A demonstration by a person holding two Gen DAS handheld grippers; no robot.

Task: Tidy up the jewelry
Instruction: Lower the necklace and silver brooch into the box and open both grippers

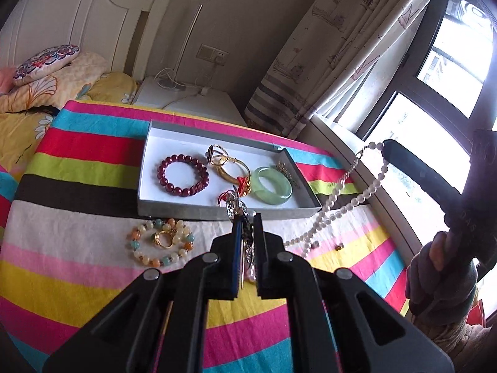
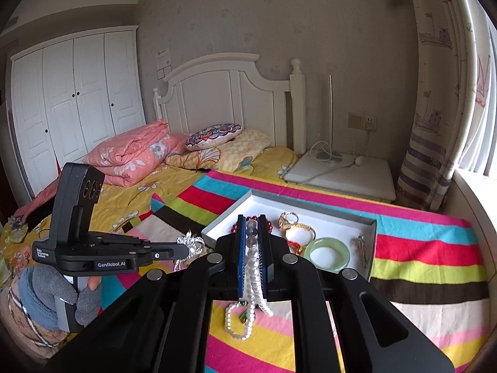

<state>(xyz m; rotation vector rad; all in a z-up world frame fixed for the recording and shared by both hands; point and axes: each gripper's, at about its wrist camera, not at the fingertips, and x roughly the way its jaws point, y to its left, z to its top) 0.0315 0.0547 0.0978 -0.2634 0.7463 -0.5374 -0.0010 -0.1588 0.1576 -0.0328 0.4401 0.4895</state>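
A shallow white box (image 1: 149, 168) (image 2: 371, 233) lies on the striped cloth. It holds a dark red bead bracelet (image 1: 182, 175), gold bangles (image 1: 228, 168), a green jade bangle (image 1: 274, 186) (image 2: 330, 254) and a small brooch (image 1: 287, 172). My left gripper (image 1: 247, 217) is shut on a silver rhinestone piece (image 1: 234, 206) (image 2: 191, 244) just before the box's near edge. My right gripper (image 2: 252, 220) (image 1: 386, 147) is shut on a white pearl necklace (image 2: 256, 276) (image 1: 338, 205) that hangs down to the cloth at the right.
A pastel bead bracelet with a gold ring (image 1: 163, 242) lies on the cloth left of my left gripper. Two tiny loose pieces (image 1: 340, 246) lie at the right. A white nightstand (image 2: 341, 175), bed pillows (image 2: 214, 136) and a windowsill (image 1: 357, 152) surround the cloth.
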